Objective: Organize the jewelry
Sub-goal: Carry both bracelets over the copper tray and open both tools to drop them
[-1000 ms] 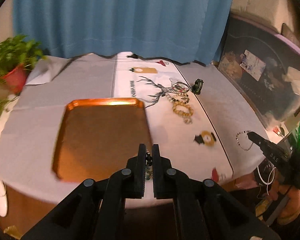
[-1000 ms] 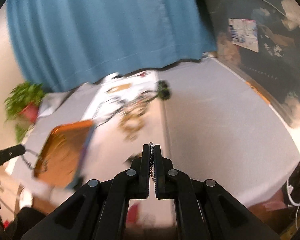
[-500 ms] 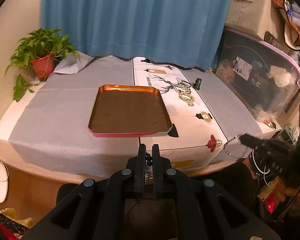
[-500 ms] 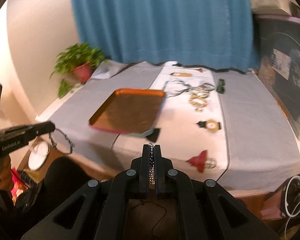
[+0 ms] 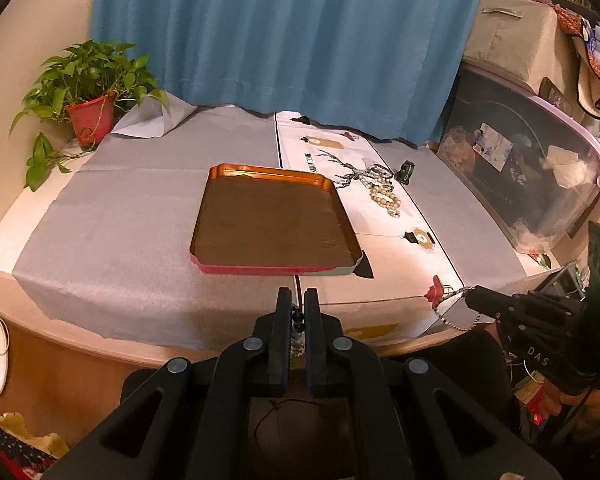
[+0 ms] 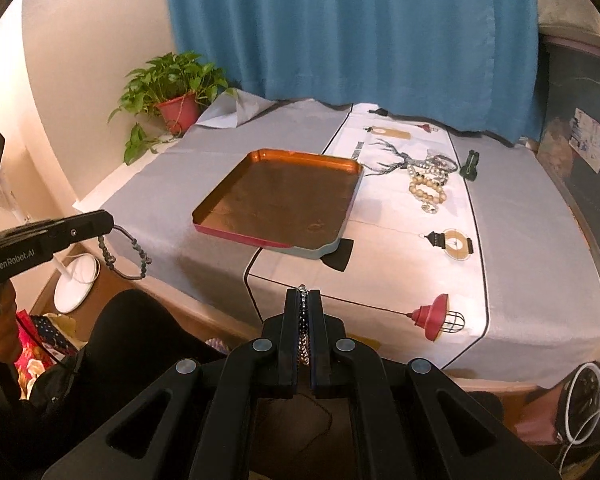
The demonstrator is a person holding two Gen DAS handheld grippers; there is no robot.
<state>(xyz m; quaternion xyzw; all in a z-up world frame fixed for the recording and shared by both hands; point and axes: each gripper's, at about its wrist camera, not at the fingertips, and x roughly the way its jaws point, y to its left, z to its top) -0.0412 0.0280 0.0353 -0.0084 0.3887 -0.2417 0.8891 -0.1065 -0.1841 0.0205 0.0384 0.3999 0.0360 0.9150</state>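
Both grippers have drawn back off the table's near edge. The left gripper point(image 5: 296, 312) is clamped on a dark beaded bracelet point(image 6: 126, 254), the right gripper point(image 6: 303, 300) on a silver chain bracelet point(image 5: 456, 312). The copper tray point(image 5: 274, 222) lies mid-table; remaining bracelets point(image 6: 428, 188) toward the far edge.

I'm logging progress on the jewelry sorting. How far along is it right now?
Nothing looks finished: the orange tray holds no jewelry. In hand: the left claw is shut on a dark beaded bracelet, and the right claw is shut on a thin silvery chain; both are off the table's near edge. Left to do: both held pieces, plus the pile of bead bracelets lying on the white runner.
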